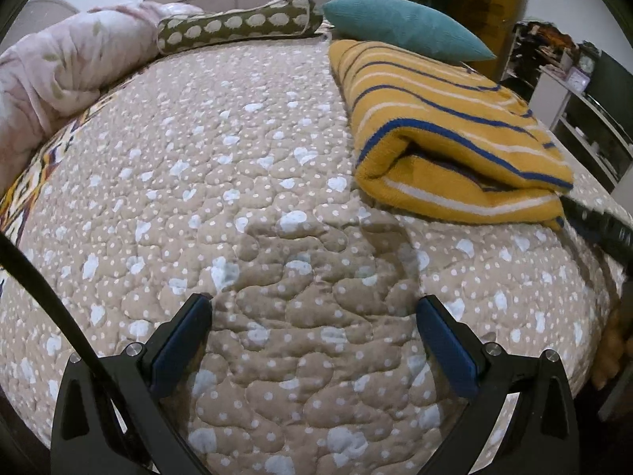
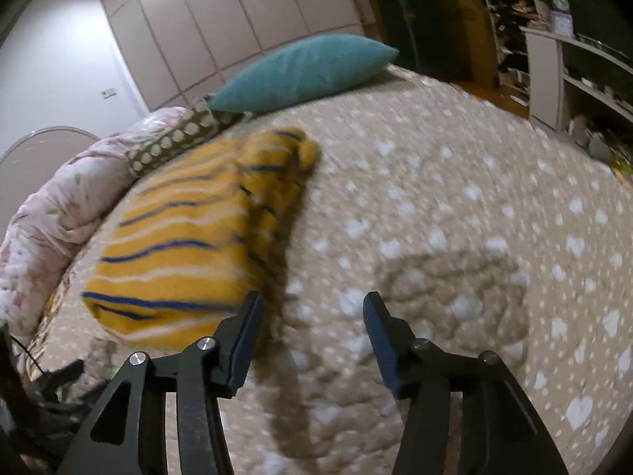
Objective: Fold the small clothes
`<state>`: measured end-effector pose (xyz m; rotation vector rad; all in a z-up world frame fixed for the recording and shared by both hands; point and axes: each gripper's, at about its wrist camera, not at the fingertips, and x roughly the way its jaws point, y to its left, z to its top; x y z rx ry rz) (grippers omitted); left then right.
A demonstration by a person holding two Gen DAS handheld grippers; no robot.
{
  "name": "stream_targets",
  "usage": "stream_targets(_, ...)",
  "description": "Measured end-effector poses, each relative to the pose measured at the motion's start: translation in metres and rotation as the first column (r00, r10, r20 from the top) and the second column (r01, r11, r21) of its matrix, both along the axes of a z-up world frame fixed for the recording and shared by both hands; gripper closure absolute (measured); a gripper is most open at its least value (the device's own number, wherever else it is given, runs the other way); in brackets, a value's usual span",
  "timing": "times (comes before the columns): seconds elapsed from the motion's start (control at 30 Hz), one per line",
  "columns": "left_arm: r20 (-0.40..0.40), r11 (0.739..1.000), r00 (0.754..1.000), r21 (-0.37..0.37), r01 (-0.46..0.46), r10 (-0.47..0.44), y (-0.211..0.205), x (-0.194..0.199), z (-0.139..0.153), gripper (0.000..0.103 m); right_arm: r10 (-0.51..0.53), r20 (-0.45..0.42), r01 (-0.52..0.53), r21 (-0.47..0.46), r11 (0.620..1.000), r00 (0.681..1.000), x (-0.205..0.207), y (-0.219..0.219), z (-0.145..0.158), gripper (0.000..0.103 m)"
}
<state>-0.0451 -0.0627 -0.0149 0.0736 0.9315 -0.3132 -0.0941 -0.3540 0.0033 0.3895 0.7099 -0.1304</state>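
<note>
Your striped garment [image 1: 447, 126] lies folded just below the teal pillow [image 1: 403, 25], so both grippers hang free; left gripper [image 1: 314, 332] and right gripper [image 2: 312, 336] jaws apart, empty.

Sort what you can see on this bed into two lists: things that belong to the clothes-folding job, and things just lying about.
Belongs to the job:
- yellow striped garment, folded on the quilt
- left gripper, jaws open
- right gripper, jaws open, nothing between them

Just lying about:
- teal pillow
- spotted bolster
- pink floral duvet
- shelves
</note>
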Motion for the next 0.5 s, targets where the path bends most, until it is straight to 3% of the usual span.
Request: stream_targets(0.5,-0.029,0.996,0.995,0.007,-0.091,0.091,-0.0070,0.0091,0.0015,0.000,0.014,0.073,-0.011,-0.033,0.999,0.997,-0.0074,0.0016,-0.0104,0.040)
